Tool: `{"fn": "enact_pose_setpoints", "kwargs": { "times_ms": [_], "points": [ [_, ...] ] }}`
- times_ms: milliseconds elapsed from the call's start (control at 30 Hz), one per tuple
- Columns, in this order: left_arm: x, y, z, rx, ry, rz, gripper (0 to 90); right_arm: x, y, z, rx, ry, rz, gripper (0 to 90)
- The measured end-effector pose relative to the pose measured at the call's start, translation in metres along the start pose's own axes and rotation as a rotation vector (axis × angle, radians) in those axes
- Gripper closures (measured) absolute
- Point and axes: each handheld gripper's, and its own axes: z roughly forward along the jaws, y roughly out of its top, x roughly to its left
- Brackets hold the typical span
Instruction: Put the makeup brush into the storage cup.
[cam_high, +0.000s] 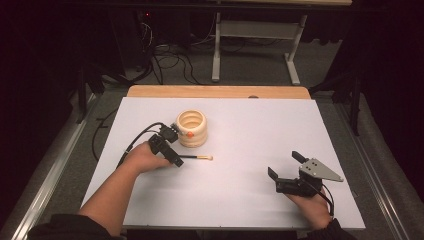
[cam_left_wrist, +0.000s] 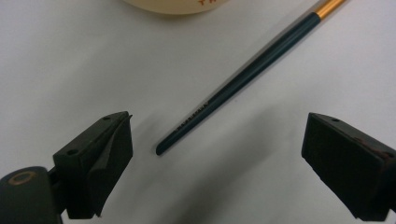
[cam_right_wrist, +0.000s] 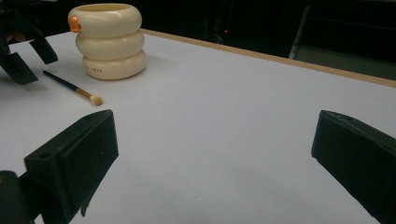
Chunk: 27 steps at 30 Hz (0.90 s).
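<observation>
— I'm scanning my feeds for anything legible. What do you get?

— Little. In my left gripper view the brush handle (cam_left_wrist: 243, 77) carries a line of small pale lettering along its dark shaft, too fine for me to read.

— And the cream holder (cam_left_wrist: 177, 4)?

— Orange characters on its base, cut off at the frame's top edge; I can't make them out. In my right gripper view the same holder (cam_right_wrist: 108, 42) shows a tiny reddish mark low down, also unreadable.
</observation>
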Motion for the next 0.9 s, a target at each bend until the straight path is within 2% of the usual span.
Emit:
{"fn": "enact_pose_setpoints", "kwargs": {
  "times_ms": [67,233,500,700,900],
  "points": [
    [0.0016,0.0014,0.0001,0.000,0.001,0.007,12.1,-0.0001,-0.0001,0.0000,0.000,0.001,-0.001,1.7],
    [0.0039,0.0022,0.0030,-0.013,-0.004,-0.005,15.5,-0.0006,-0.0001,-0.0003,-0.003,0.005,-0.004,1.7],
    [0.0040,0.0022,0.0052,0.002,0.008,0.018,22.8,-0.0005,-0.0002,-0.0001,-0.002,0.006,-0.004,1.8],
    [0.0025,0.0027,0.0068,-0.011,0.015,0.017,26.6,0.0000,-0.0003,0.0002,0.000,0.002,-0.001,1.9],
    [0.0026,0.0015,0.0058,-0.016,0.030,0.033,32.9,-0.0002,-0.0004,0.0007,0.000,0.006,0.003,1.9]
  ]
}}
